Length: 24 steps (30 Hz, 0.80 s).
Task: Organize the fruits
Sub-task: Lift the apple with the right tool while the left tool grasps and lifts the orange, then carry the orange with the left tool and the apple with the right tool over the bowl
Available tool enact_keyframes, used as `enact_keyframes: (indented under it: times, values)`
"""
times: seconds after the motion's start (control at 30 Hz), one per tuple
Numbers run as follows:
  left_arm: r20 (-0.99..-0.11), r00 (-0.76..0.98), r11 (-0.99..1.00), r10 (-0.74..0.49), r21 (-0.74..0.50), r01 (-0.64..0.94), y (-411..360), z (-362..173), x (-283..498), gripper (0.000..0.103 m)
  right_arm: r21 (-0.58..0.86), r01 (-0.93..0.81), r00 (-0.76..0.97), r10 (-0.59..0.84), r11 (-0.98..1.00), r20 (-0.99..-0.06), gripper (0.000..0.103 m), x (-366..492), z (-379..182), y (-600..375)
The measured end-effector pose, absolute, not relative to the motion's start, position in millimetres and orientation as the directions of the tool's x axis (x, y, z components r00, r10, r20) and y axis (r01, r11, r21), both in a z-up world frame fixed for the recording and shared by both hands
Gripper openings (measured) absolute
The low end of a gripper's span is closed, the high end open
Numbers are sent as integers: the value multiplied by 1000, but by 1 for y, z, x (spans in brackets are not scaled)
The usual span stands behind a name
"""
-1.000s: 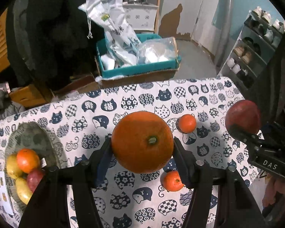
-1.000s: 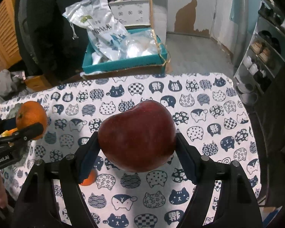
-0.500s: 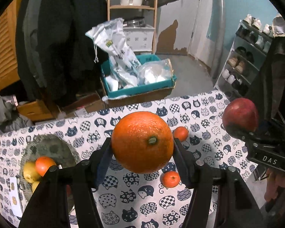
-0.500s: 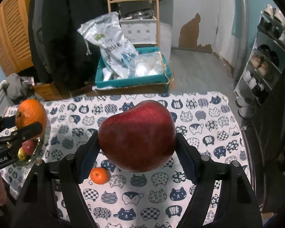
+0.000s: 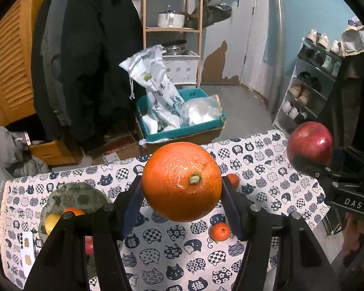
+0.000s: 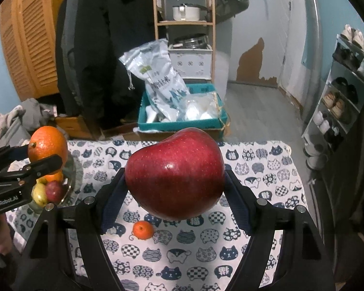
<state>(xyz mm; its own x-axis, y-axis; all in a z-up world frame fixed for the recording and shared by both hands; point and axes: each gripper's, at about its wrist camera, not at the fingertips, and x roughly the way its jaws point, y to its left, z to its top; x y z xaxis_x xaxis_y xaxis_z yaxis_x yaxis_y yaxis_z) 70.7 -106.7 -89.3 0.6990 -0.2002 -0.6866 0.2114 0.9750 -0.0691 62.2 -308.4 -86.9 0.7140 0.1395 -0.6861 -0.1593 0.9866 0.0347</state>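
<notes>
Orange (image 5: 182, 181) clamped in left tool (image 5: 182, 194), red apple (image 6: 174, 173) clamped in right tool (image 6: 176, 189); both carried clear above the tabletop (image 6: 267, 174), likely bound for the fruit plate (image 5: 77, 196). Two small oranges (image 5: 220, 231) lie loose.

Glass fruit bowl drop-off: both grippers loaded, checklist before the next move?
1. Left gripper jaws clamp the large orange: ok.
2. Right gripper jaws clamp the red apple: ok.
3. Both fruits lifted off the cat-print tablecloth: ok.
4. Glass fruit bowl has free room: cannot tell, the left gripper hides part of it.
5. Small tangerines remain loose on the cloth: not ok.
</notes>
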Motion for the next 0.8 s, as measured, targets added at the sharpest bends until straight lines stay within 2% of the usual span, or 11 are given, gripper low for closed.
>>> enact_keyframes:
  times: [0.8]
  values:
    - [-642,758,993,-118,-100,70,-26,-71,57,63,40,-289,718,244,957,-652,77,75,-60,-233]
